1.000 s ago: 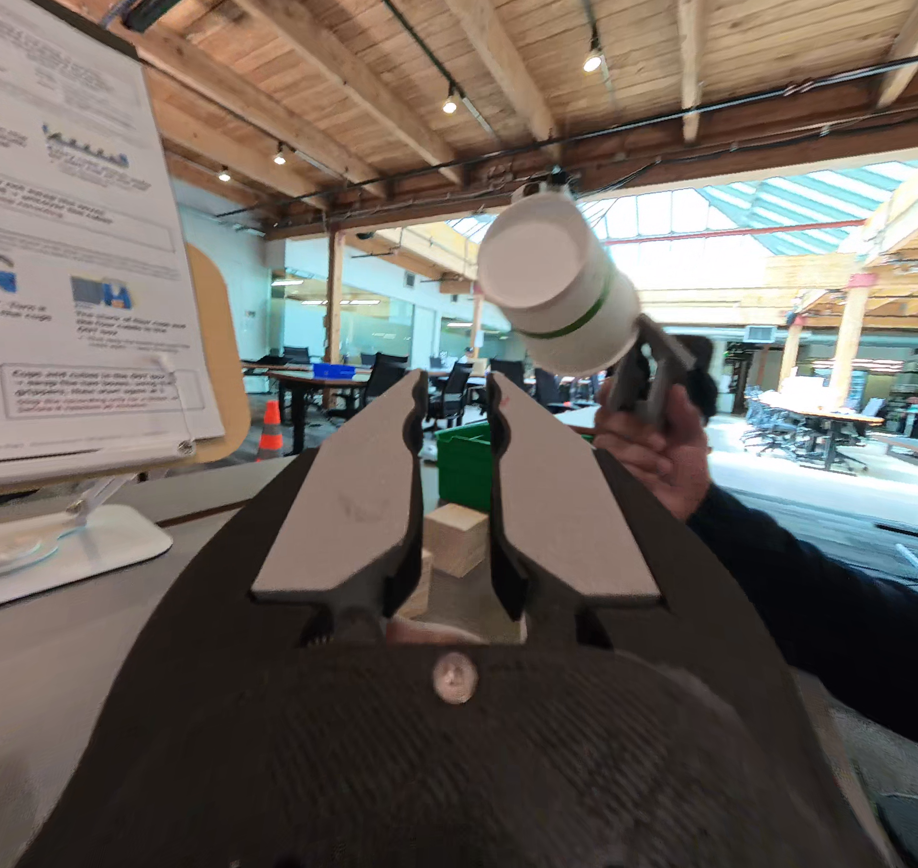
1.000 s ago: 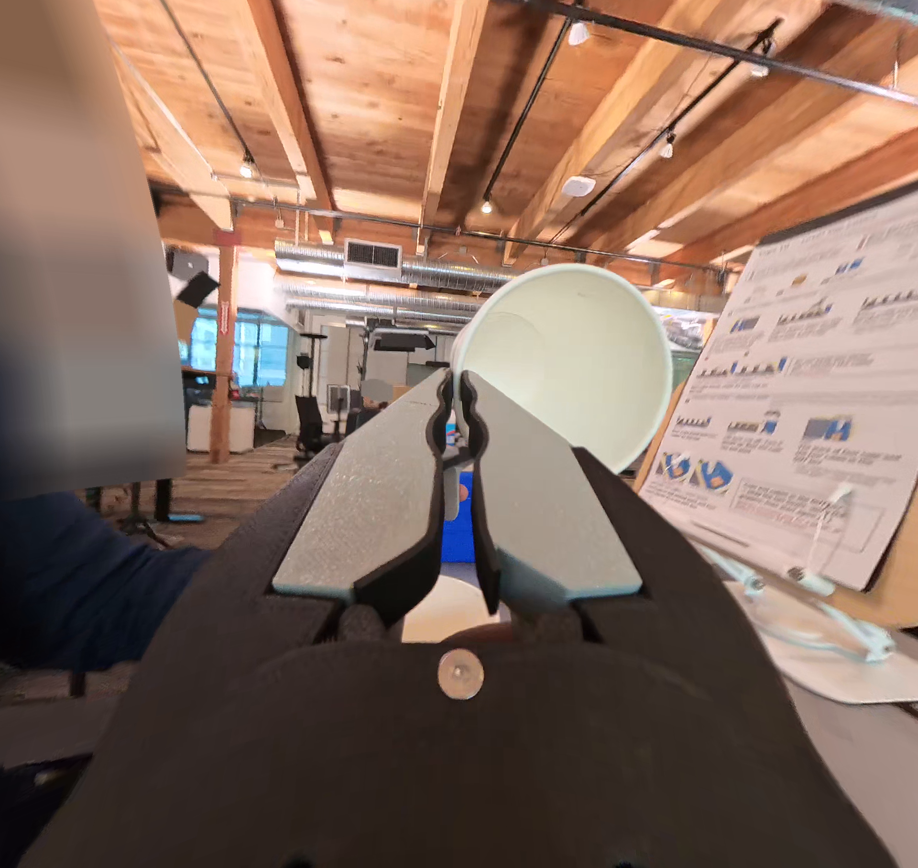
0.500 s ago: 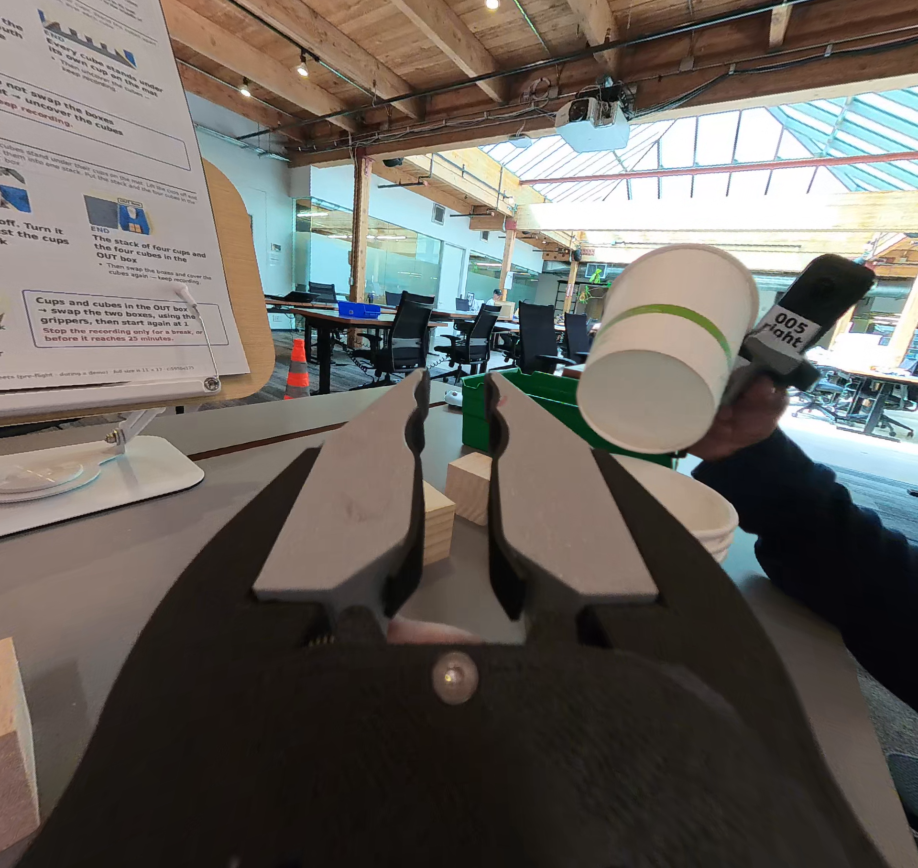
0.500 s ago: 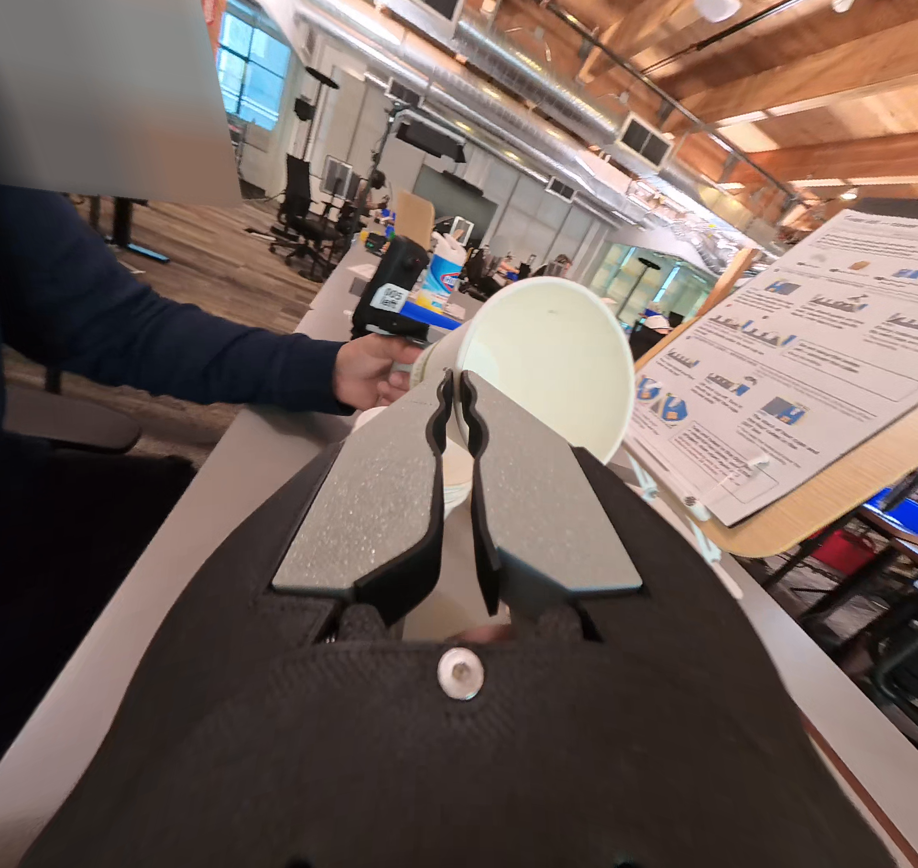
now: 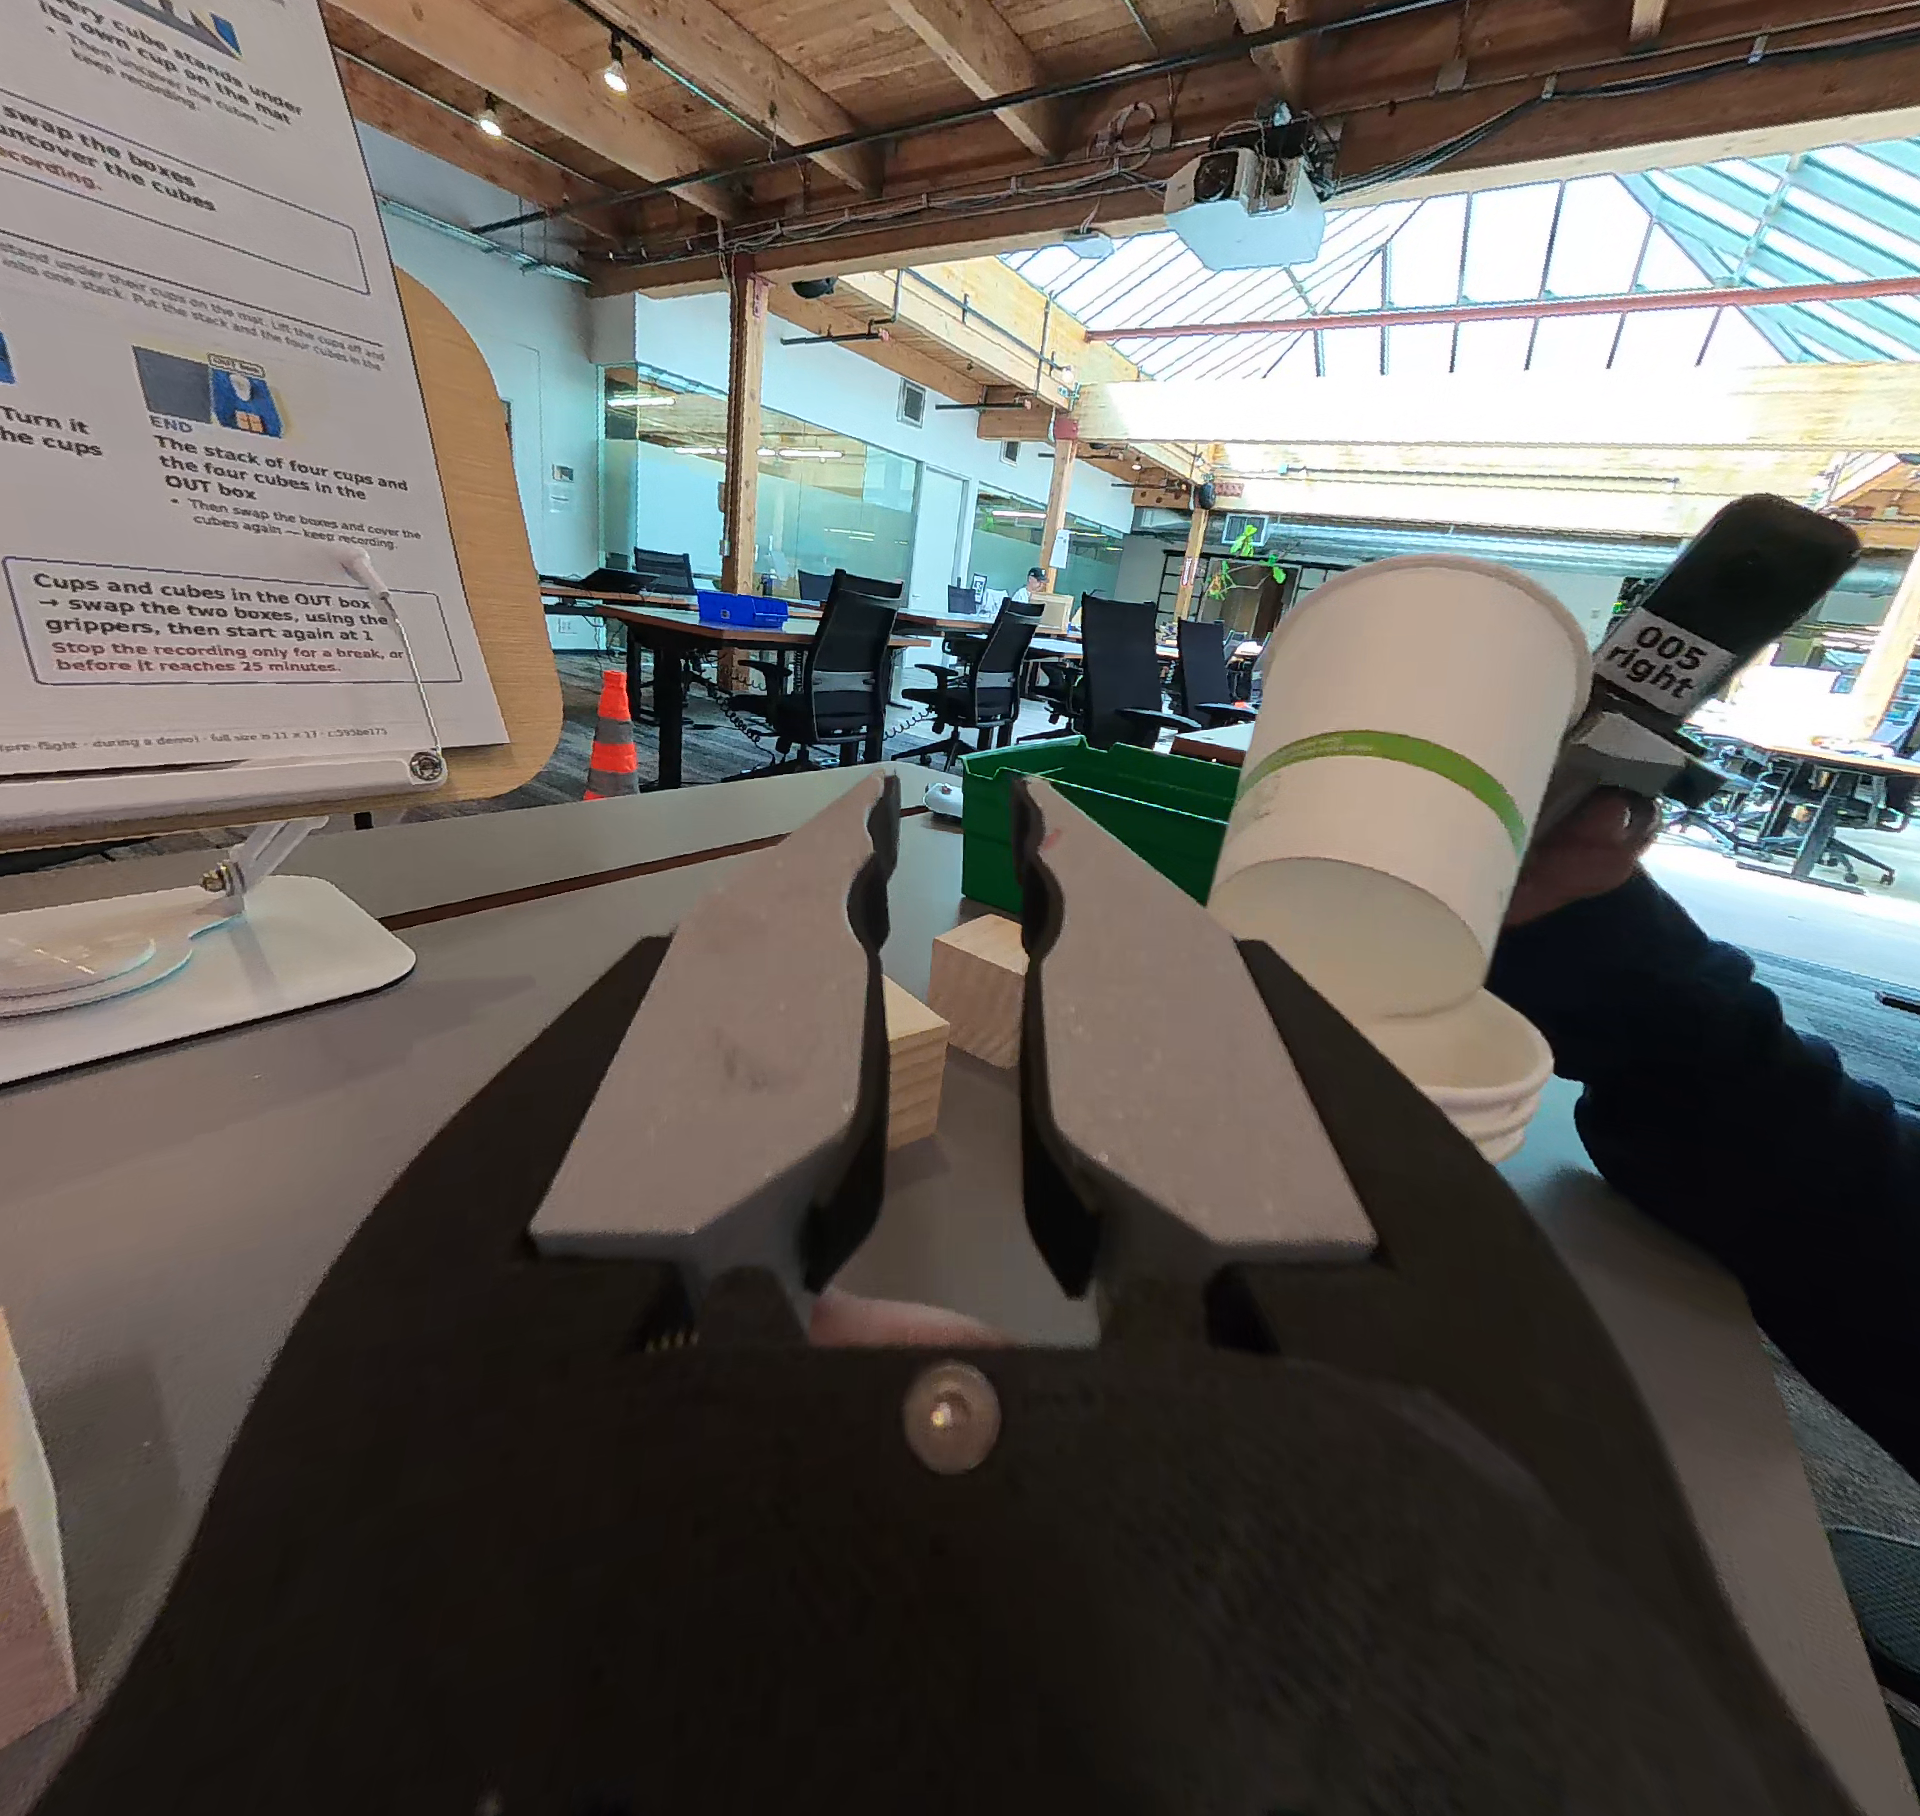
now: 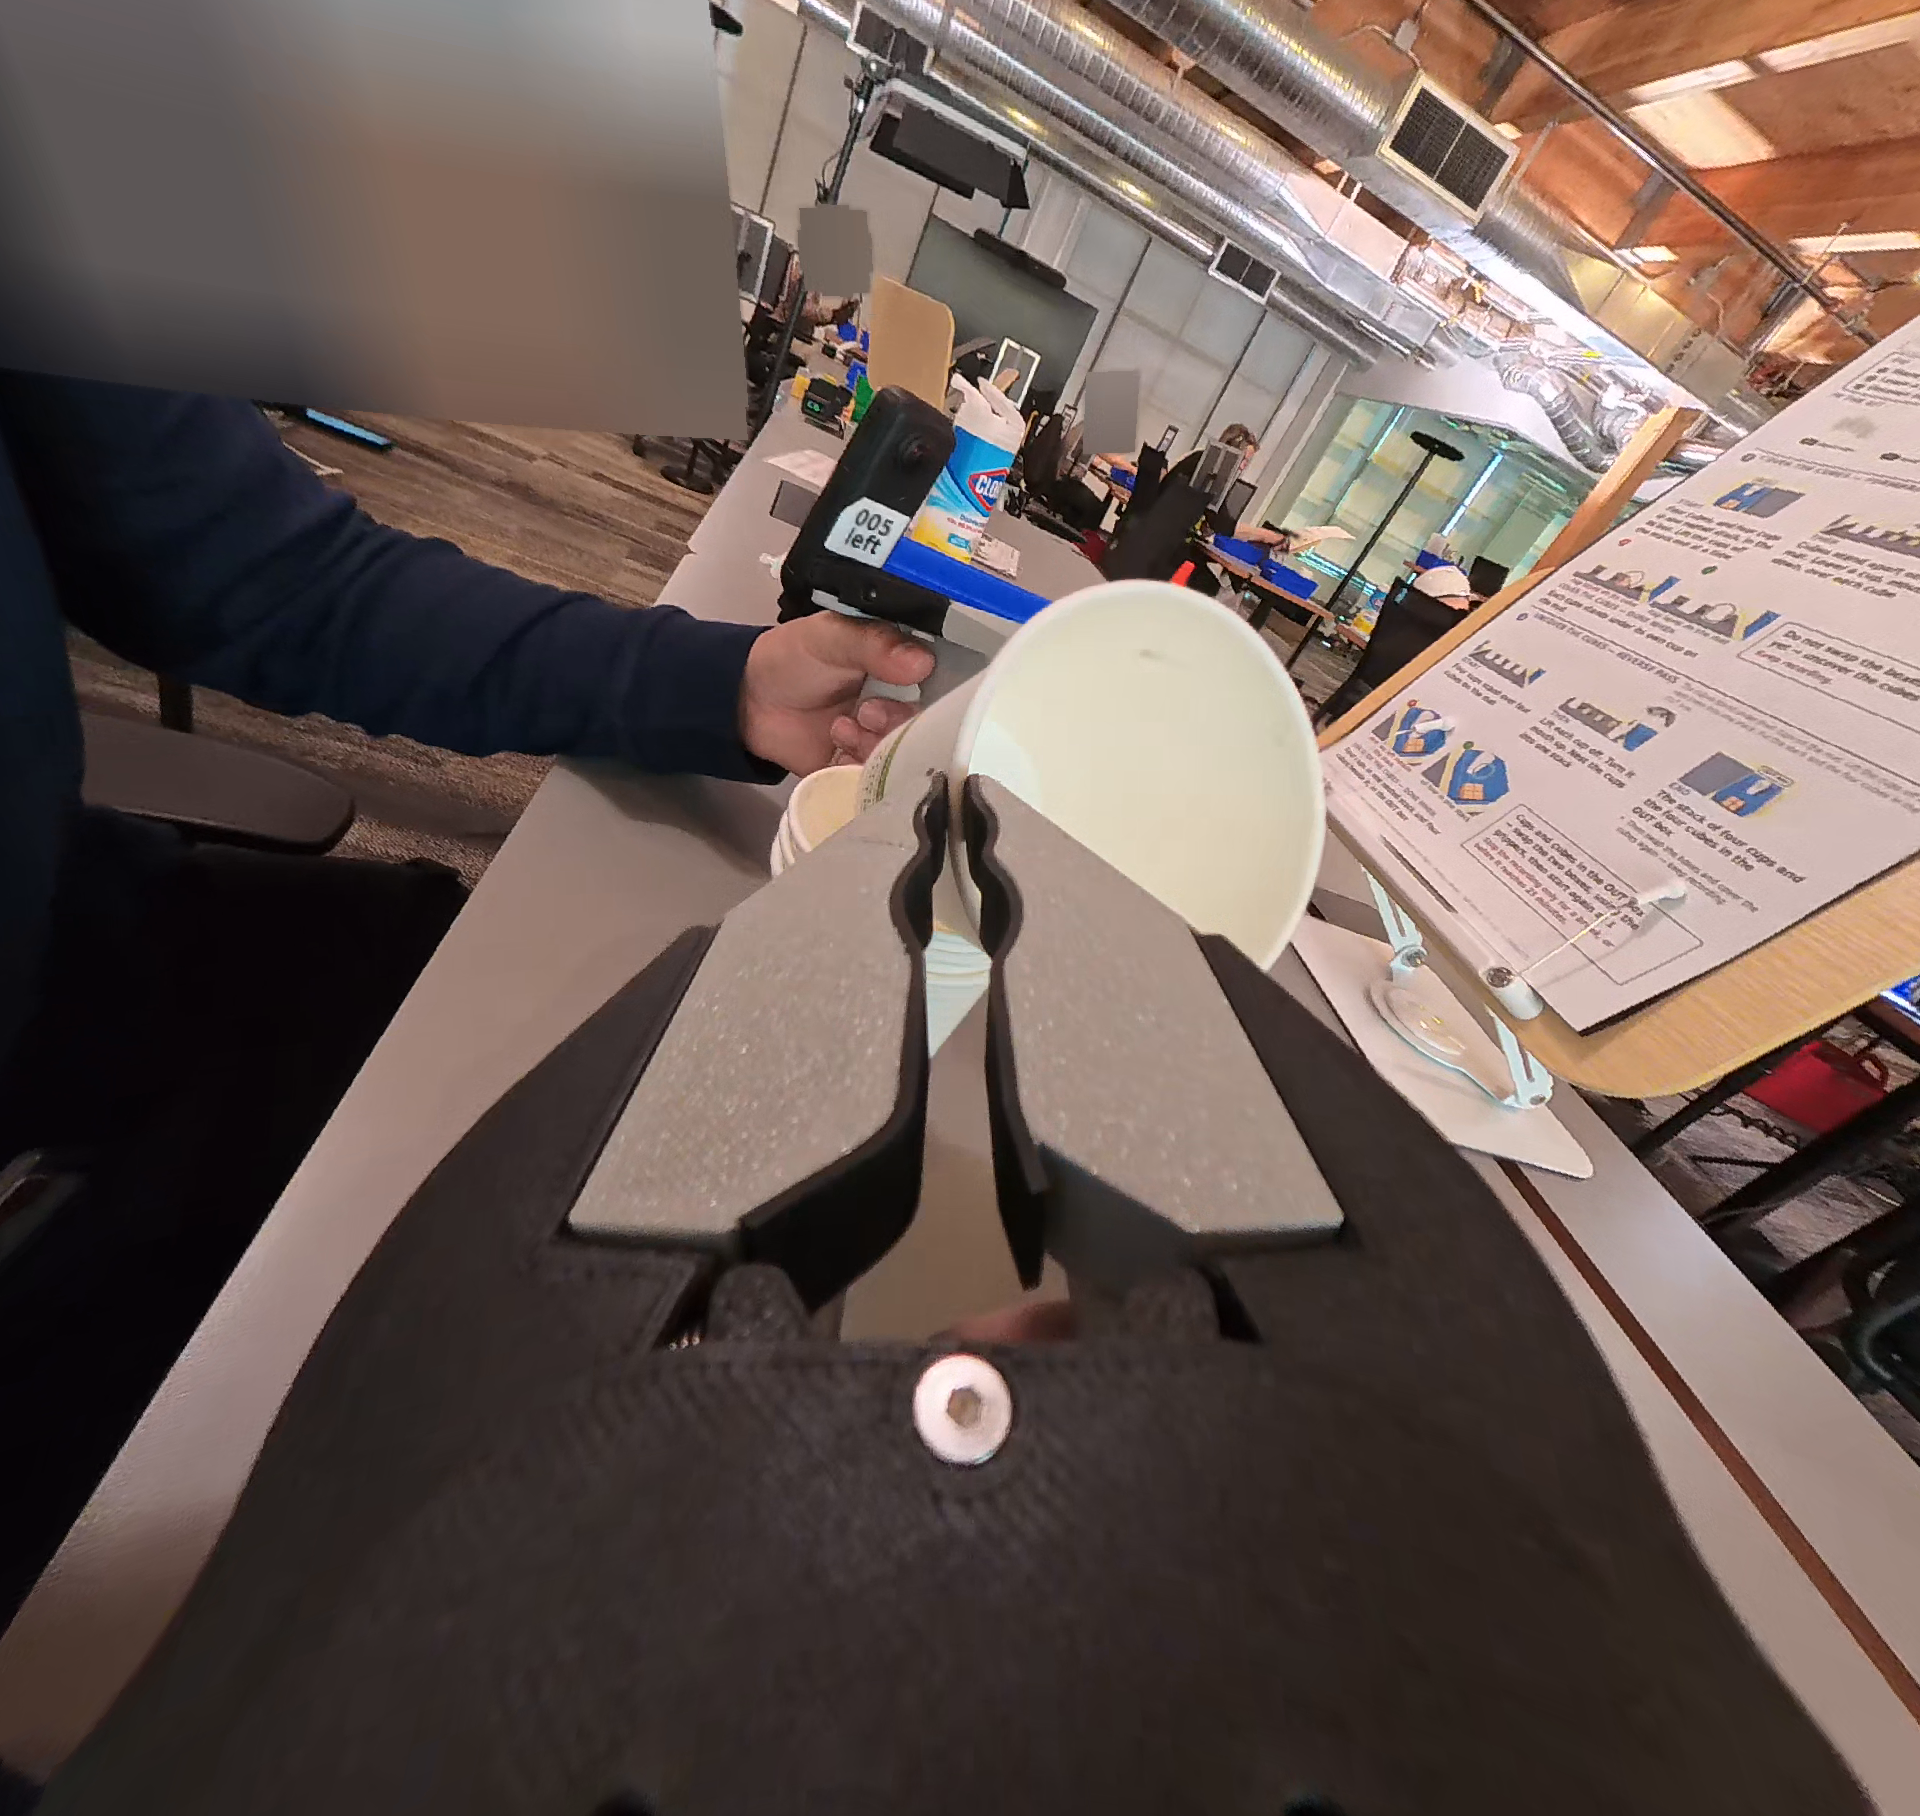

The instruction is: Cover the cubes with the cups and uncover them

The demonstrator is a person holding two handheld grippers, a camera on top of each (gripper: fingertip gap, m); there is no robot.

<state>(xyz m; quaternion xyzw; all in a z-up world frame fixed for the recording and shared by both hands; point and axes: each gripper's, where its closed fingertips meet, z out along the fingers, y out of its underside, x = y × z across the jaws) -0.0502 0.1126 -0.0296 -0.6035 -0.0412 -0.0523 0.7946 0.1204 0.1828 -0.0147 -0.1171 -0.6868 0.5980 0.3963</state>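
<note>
Left gripper [image 5: 951, 810]: centre of your left wrist view; your jaws stand a little apart with only air between the tips.
Left gripper, far view [image 6: 868, 561]: left of centre in your right wrist view, black body with a white printed sticker, gripped by your hand [image 6: 821, 686].
Right gripper [image 6: 954, 802]: centre of your right wrist view; your fingertips are pinched together on the rim of the paper cup, one inside the wall and one outside.
Paper cup [image 6: 1143, 769]: white with a green band, held tilted in the air, mouth facing your right camera; it shows at right of centre [image 5: 1392, 790] in the left wrist view, base pointing down-left.
Cup stack [image 5: 1475, 1070]: white nested cups standing on the table, right of centre, directly below the held cup.
Wooden cubes: one [image 5: 977, 987] between your left fingers in the picture, resting on the table beyond them; one [image 5: 914, 1060] just beside it, partly behind the left finger; a third [image 5: 26, 1579] at the lower left edge.
Green bin [image 5: 1101, 821]: behind the cubes, centre of frame.
Table [image 5: 260, 1143]: grey top.
Instruction sheet [image 5: 187, 332]: printed page on a wooden stand, upper left; text and small blue diagrams.
Wipes canister [image 6: 971, 488]: branded blue and white tub, upper centre of the right wrist view.
Traffic cone [image 5: 613, 738]: orange and grey, on the floor left of centre.
</note>
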